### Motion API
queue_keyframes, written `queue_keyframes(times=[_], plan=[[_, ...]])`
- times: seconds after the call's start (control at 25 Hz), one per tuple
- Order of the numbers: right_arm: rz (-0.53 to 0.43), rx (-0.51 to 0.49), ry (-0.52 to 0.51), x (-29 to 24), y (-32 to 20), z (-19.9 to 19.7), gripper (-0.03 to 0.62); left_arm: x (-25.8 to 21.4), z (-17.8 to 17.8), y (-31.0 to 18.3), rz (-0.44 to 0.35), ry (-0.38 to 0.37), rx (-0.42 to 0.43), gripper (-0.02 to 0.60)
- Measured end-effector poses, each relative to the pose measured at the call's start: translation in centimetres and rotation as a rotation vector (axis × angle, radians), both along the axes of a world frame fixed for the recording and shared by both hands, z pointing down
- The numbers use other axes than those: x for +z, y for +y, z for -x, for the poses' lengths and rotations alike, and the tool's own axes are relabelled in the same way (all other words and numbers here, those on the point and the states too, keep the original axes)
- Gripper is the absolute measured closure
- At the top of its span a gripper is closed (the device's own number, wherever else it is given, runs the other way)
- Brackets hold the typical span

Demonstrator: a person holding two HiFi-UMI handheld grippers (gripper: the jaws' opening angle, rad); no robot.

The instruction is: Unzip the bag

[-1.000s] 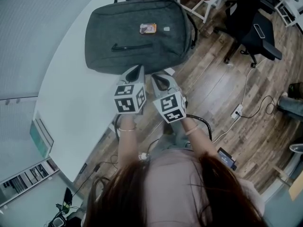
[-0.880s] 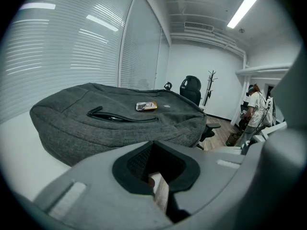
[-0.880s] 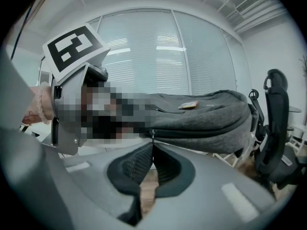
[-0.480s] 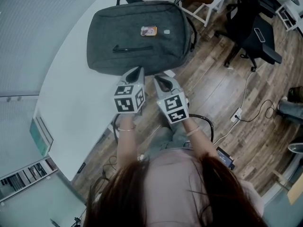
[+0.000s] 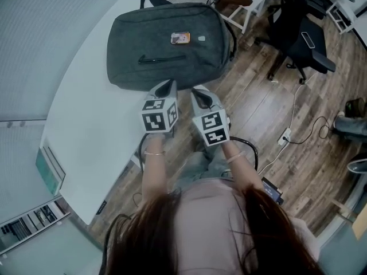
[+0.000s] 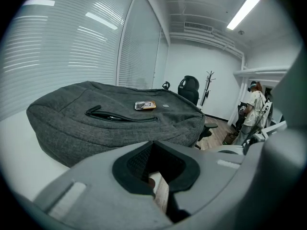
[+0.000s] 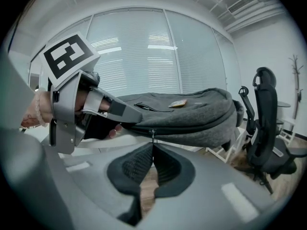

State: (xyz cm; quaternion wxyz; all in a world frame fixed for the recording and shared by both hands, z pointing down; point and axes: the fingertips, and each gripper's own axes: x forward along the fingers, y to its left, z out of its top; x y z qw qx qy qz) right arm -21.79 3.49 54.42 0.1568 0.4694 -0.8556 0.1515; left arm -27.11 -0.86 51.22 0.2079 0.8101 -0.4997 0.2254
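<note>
A grey backpack point(image 5: 169, 42) lies flat on the white table point(image 5: 86, 113), with its front pocket zipper point(image 5: 161, 58) and an orange label point(image 5: 179, 37) facing up. My left gripper point(image 5: 166, 86) is shut and holds nothing. The right gripper view shows the left gripper point(image 7: 129, 114) resting against the bag's near side. My right gripper point(image 5: 196, 93) sits at the bag's near right edge. In the right gripper view the main zipper's pull point(image 7: 153, 134) hangs straight down from the backpack point(image 7: 192, 114), its lower end pinched in the closed tips of the right gripper point(image 7: 153, 146).
The table's edge runs just under both grippers, with wooden floor below. A black office chair point(image 5: 304, 39) and a white stool point(image 5: 246, 4) stand to the right of the bag. Cables and a power strip point(image 5: 287, 135) lie on the floor. A person point(image 6: 254, 104) stands far back.
Both grippers stay at the bag's near edge. The right gripper has rolled slightly and its marker cube sits a little further right.
</note>
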Motion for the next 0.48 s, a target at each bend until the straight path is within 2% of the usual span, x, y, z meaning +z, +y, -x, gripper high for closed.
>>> queue_keyframes(times=[0.48], plan=[[0.023,0.121,0.034,0.13,-0.04,-0.98,0.589,0.12,0.02,0.07,0.056,0.042,0.038,0.572]])
